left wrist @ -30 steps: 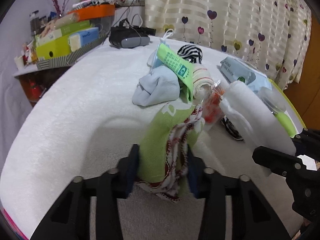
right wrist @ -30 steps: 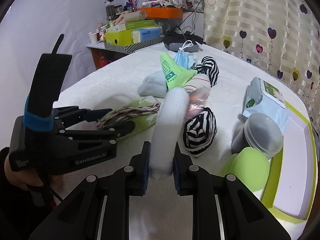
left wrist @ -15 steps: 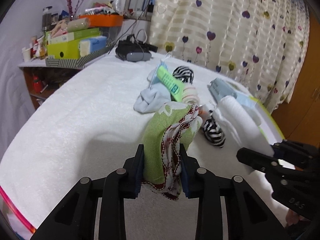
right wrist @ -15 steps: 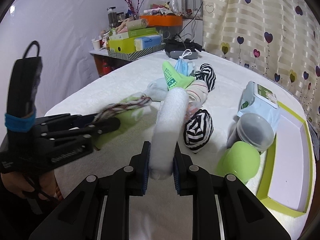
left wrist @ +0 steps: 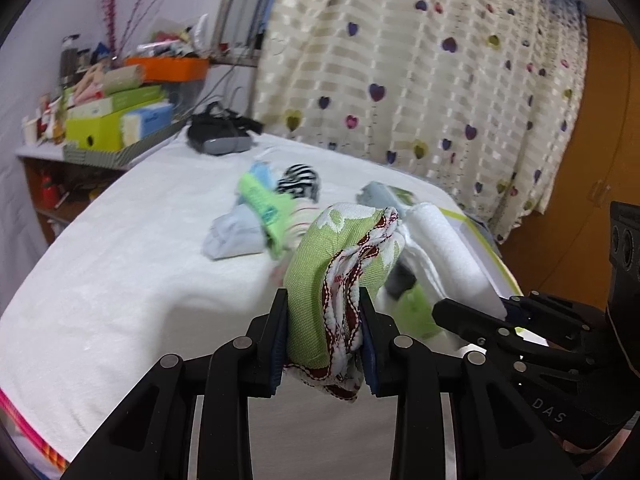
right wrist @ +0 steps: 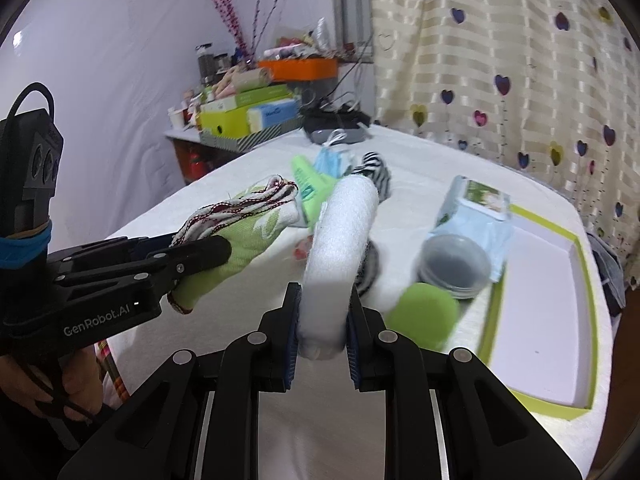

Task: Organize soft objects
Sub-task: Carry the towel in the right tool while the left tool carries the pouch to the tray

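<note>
My left gripper (left wrist: 323,334) is shut on a folded green cloth with red-and-white trim (left wrist: 336,264) and holds it above the bed; it also shows in the right wrist view (right wrist: 240,232). My right gripper (right wrist: 322,322) is shut on a rolled white towel (right wrist: 344,240), lifted above the bed; the towel also shows in the left wrist view (left wrist: 448,248). On the white bed lie a pale blue sock (left wrist: 234,236), a bright green sock (left wrist: 264,204) and a black-and-white striped sock (left wrist: 300,178).
A green-rimmed white tray (right wrist: 536,300) lies at the bed's right. Beside it are a clear tub (right wrist: 454,264), a green ball (right wrist: 424,316) and a wipes pack (right wrist: 476,208). A cluttered shelf (left wrist: 112,120) stands far left, a curtain behind.
Both grippers have risen and pulled back from the bed with their loads. The green cloth and white towel are higher, and the sock pile looks farther away.
</note>
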{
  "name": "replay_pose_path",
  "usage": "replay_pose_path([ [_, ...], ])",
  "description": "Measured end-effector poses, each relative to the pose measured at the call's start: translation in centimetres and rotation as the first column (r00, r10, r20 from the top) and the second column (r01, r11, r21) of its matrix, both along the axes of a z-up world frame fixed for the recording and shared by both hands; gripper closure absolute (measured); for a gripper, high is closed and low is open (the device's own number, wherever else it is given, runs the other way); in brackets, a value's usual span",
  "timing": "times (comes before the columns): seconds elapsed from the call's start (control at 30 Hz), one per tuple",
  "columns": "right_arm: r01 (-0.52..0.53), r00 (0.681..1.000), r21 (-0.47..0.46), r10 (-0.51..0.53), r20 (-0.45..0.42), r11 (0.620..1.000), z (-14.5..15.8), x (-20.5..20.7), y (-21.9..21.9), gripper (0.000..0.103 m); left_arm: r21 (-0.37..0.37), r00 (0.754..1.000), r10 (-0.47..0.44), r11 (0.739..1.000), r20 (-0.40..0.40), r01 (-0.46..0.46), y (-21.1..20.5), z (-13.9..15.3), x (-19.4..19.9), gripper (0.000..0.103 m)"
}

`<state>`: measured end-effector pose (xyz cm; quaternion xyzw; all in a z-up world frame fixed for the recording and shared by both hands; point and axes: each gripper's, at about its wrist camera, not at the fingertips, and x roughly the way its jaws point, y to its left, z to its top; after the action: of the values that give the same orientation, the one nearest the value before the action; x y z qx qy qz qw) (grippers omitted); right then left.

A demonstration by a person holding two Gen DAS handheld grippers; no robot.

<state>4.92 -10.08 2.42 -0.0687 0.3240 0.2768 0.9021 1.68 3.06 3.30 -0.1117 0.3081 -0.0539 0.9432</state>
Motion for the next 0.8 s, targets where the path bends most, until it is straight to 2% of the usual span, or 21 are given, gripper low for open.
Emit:
replay_pose_path([
  [0.37,0.134,0.991,0.032,-0.134,0.025,0.991,0.9,-0.1,-5.8,0.082,0.021,0.993,-0.115,0.993,0.016,0.115,-6.6,1.5,1.4,0.074],
  [0.8,0.275,0.961,0.044,-0.276,0.009,0.96,0.5,1.4,-12.2,0.082,0.053,0.974,-0.227,0.972,-0.009,0.227,-13.7,1.6,4.4,0.073],
])
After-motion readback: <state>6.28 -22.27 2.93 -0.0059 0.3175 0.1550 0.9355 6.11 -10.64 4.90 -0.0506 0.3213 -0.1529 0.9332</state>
